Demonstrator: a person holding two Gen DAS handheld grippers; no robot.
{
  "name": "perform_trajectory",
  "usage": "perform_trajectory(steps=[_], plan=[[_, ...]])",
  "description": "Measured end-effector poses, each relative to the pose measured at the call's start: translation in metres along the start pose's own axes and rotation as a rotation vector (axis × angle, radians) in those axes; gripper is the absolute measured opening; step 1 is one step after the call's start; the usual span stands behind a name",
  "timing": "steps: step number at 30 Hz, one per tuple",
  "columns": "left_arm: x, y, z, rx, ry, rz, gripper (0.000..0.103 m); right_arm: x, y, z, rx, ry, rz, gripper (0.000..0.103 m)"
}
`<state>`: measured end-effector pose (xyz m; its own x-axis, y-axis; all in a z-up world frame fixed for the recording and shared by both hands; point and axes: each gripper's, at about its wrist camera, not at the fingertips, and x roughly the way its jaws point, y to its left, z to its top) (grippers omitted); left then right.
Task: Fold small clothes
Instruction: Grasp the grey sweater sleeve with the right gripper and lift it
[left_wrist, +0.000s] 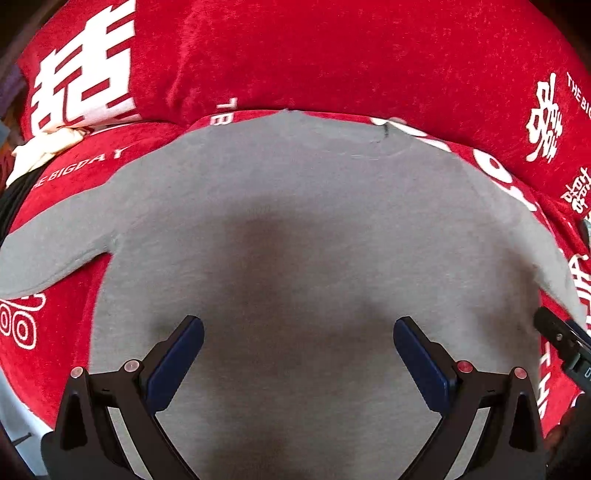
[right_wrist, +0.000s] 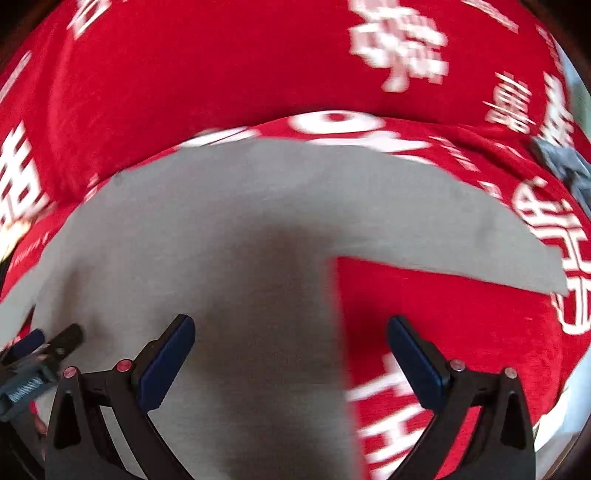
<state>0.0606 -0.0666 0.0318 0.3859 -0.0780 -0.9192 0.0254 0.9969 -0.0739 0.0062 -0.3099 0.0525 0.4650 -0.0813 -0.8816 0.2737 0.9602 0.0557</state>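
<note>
On the red blanket (left_wrist: 332, 55) with white writing, the left wrist view shows a gray shirt (left_wrist: 295, 221) lying flat, both sleeves spread out to the sides. The left gripper (left_wrist: 298, 334) hangs over the shirt's lower part, jaws wide apart and holding nothing. In the right wrist view, a bit blurry, the right gripper (right_wrist: 291, 332) is over the shirt's (right_wrist: 221, 221) right side edge, jaws wide apart and holding nothing. One sleeve (right_wrist: 461, 236) reaches toward the blanket's right edge.
</note>
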Motion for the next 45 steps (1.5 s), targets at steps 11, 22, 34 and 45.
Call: perform_trajectory(steps=[11, 22, 34, 45], plan=[[0.012, -0.063, 0.005, 0.09, 0.059, -0.014, 0.103, -0.001, -0.225, -0.022, 0.548, -0.082, 0.006, 0.097], [0.026, -0.112, 0.028, 0.115, 0.065, -0.006, 0.103, 0.042, -0.325, 0.018, 0.729, -0.167, 0.068, 0.014], [0.065, -0.177, 0.08, 0.116, 0.077, -0.005, 0.103, -0.007, -0.334, 0.015, 0.617, -0.378, 0.128, 0.005], [0.053, -0.196, 0.039, 0.224, 0.064, -0.004, 0.103, -0.002, -0.331, 0.01, 0.569, -0.325, 0.056, 0.005]])
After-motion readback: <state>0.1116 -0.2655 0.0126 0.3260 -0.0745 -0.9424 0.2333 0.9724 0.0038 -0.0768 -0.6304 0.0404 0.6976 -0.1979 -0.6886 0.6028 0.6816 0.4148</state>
